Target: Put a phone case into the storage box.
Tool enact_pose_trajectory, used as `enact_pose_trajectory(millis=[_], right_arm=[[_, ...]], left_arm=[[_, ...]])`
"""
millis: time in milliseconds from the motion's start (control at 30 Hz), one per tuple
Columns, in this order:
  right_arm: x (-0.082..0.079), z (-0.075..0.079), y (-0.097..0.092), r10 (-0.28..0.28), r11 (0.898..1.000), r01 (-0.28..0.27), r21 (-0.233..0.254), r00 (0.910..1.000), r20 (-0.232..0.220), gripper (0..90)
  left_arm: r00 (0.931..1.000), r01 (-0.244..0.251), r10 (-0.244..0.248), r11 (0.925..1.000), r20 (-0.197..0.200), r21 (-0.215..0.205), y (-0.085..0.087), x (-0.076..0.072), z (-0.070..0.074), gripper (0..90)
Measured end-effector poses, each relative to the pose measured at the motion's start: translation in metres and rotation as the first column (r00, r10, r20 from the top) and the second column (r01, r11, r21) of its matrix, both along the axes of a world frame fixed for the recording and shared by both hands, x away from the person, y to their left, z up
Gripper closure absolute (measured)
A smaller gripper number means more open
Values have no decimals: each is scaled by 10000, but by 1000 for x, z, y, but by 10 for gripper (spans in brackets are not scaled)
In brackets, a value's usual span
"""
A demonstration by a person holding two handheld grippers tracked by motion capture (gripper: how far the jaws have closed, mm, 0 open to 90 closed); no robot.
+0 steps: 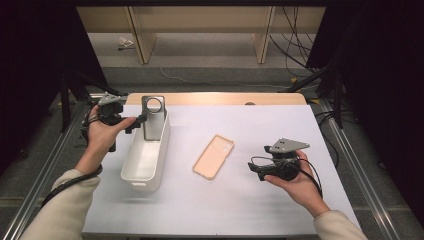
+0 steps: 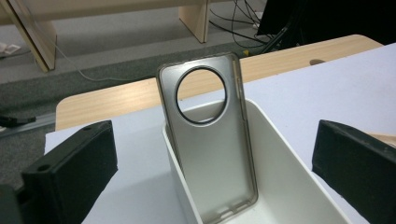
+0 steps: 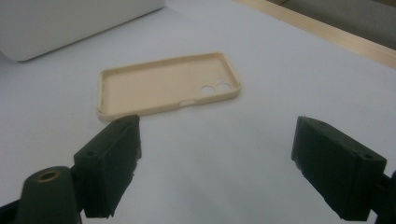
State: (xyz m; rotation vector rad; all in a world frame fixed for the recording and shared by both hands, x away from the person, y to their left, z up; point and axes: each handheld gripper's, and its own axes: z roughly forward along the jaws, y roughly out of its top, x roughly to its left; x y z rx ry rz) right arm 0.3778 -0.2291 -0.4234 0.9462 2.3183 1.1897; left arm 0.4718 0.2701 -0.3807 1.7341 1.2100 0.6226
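while the right gripper (image 1: 254, 169) waits at the lower right of the high view, its jaws spread wide with nothing between them, a beige phone case (image 1: 214, 156) lies flat on the white table (image 1: 260, 205) at centre. farther up at left, the left gripper (image 1: 140, 120), jaws fully apart and empty, sits just beside a grey phone case (image 1: 152, 119) standing upright inside the white bin (image 1: 135, 175).
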Motion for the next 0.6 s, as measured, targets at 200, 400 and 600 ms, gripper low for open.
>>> enact_pose_trajectory(millis=[200,400,600], right_arm=[[0,0,1,-6,10000,6,-4,10000,-3,168],[1,0,1,-19,10000,19,9,10000,-13,168],[2,1,2,-29,10000,29,61,10000,8,168]], left_arm=[[9994,318,-314,9992,160,-235,-3,-29,-3,0],[9964,769,-741,9946,418,-695,-12,-63,-13,0],[9936,1077,-1061,9933,378,-426,-22,-91,-23,0]])
